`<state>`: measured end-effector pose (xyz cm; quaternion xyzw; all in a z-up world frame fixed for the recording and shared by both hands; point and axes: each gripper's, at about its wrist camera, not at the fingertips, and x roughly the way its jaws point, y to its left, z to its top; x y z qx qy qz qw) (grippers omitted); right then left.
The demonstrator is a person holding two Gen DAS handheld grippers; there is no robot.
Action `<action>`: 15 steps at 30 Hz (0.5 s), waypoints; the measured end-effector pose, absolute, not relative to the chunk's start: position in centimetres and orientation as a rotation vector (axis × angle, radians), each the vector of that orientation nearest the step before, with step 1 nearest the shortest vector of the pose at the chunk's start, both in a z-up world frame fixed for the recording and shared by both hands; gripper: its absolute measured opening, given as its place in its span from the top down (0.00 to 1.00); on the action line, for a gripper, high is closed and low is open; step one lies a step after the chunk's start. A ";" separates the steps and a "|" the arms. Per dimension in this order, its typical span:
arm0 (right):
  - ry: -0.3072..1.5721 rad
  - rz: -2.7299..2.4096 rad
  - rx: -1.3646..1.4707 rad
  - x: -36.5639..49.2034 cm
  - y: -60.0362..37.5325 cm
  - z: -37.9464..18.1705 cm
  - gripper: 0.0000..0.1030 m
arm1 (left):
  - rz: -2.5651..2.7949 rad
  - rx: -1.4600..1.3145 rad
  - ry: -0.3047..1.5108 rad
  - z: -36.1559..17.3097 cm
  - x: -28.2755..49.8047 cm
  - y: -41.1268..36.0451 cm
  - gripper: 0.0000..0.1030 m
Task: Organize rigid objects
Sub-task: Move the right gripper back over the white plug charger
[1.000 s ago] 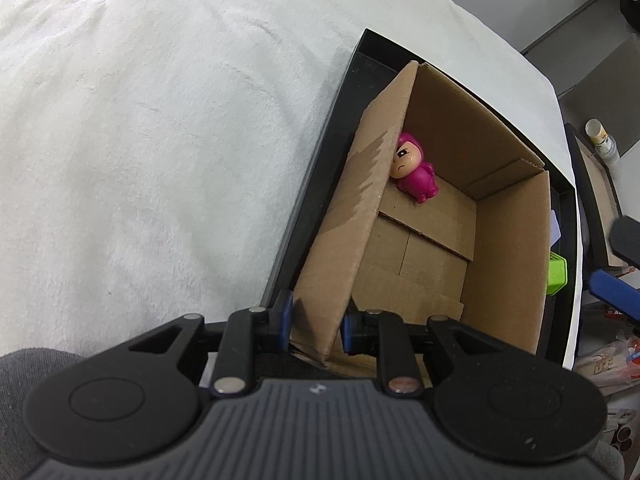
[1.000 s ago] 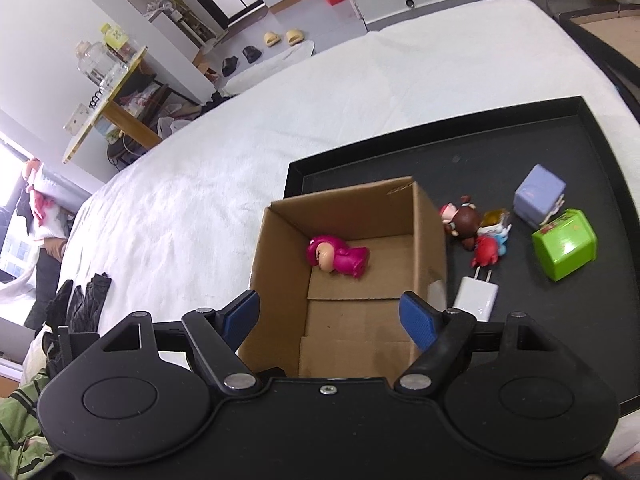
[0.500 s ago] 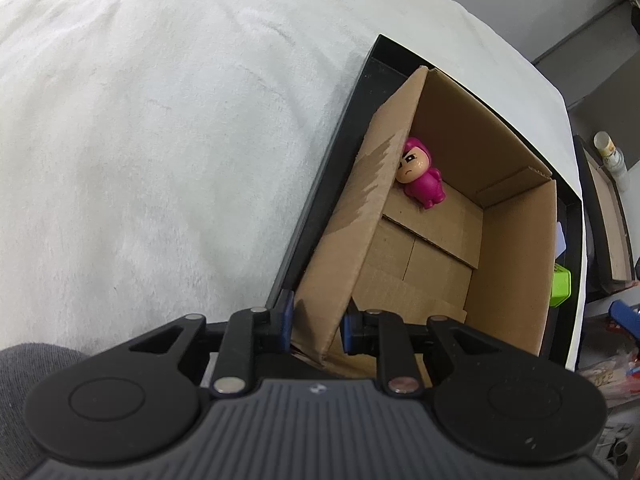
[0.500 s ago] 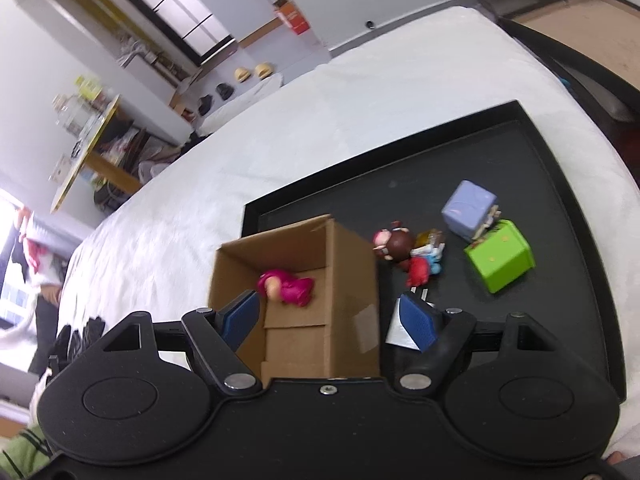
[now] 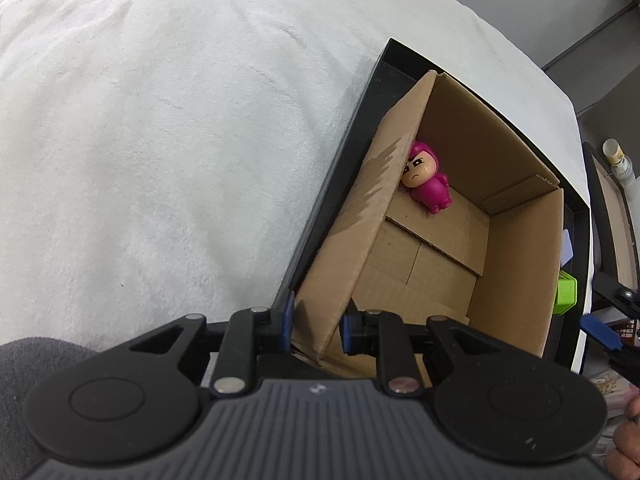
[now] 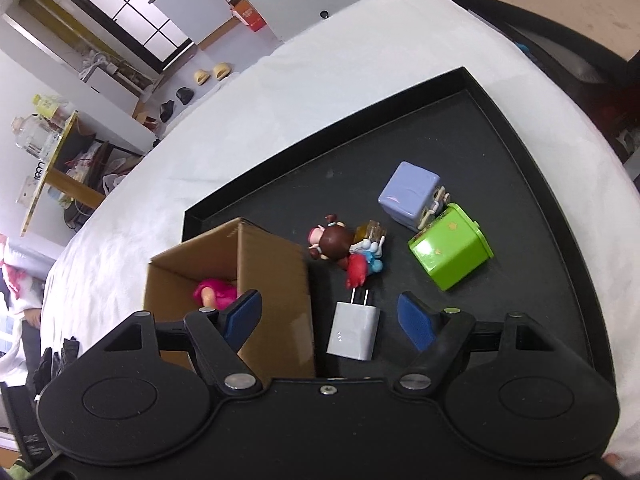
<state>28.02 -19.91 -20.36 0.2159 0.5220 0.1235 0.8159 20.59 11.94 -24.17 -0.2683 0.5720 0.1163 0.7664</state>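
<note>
Cardboard box [image 6: 264, 280] crowds the white charger's [image 6: 354, 332] left — its right seems open.

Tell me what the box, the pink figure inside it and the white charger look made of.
Box: matte brown corrugated cardboard, with folded flaps and raw edges.
Pink figure: probably glossy moulded plastic or vinyl, given its sheen and painted face.
White charger: smooth hard plastic shell, apparently metal prongs.

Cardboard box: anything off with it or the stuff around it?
The cardboard box has a worn, scuffed patch on the wall that the left gripper clamps. The pink figure inside lies on its side. On the black tray, the brown-haired figure and white charger also lie flat. Nothing spilled.
</note>
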 end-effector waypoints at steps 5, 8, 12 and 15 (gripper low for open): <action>1.145 0.271 0.474 28.8 -20.0 -22.8 0.39 | 0.248 -0.562 1.247 -24.2 20.7 11.5 0.79; 1.159 0.282 0.485 28.9 -19.9 -24.3 0.39 | 0.243 -0.549 1.252 -24.2 20.7 11.3 0.79; 1.192 0.299 0.485 29.0 -19.4 -25.6 0.43 | 0.246 -0.544 1.264 -24.3 21.0 11.2 0.80; 1.192 0.297 0.445 29.4 -18.8 -25.9 0.43 | 0.250 -0.543 1.270 -24.5 21.1 11.2 0.80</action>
